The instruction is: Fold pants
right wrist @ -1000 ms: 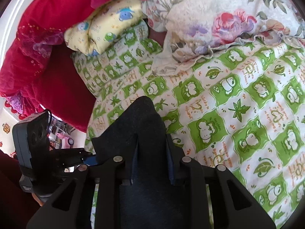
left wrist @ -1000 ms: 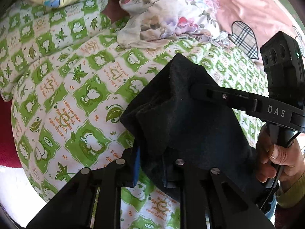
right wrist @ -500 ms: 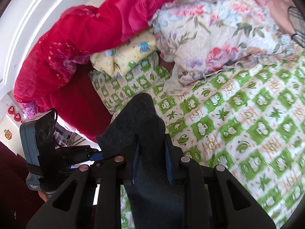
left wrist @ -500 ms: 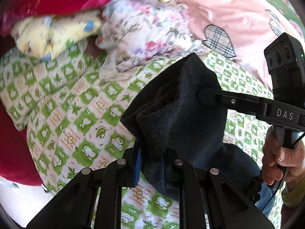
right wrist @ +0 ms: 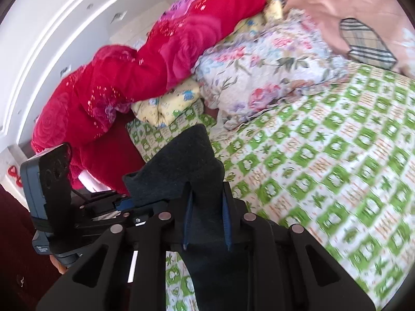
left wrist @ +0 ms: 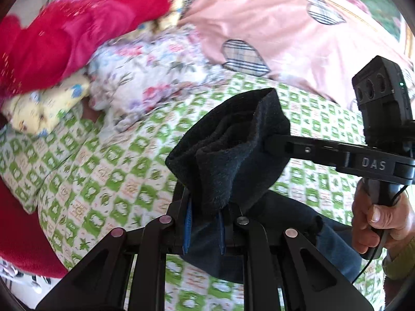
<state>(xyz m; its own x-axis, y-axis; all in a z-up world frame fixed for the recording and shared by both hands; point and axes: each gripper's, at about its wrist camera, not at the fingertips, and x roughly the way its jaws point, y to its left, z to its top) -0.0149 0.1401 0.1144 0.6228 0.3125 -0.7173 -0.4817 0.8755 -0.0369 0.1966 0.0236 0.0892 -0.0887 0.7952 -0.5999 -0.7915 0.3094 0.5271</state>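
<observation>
The dark navy pants (left wrist: 233,160) hang bunched between both grippers, lifted above the green-and-white checked bed sheet (left wrist: 109,171). My left gripper (left wrist: 203,225) is shut on one edge of the pants. My right gripper (right wrist: 206,223) is shut on another edge of the pants (right wrist: 192,165), and its arm shows in the left wrist view (left wrist: 275,145) gripping the cloth from the right. The rest of the pants droops below, partly hidden by the gripper bodies.
A floral pillow (right wrist: 269,62), a yellow cartoon-print pillow (right wrist: 168,103) and a red blanket (right wrist: 129,72) pile up at the head of the bed. A pink cover (left wrist: 285,33) lies behind. A white wall (right wrist: 52,26) is at the left.
Both grippers have lifted the pants higher above the bed and tilted up, so more of the red blanket, pillows and wall is in view. Both stay shut on the cloth.
</observation>
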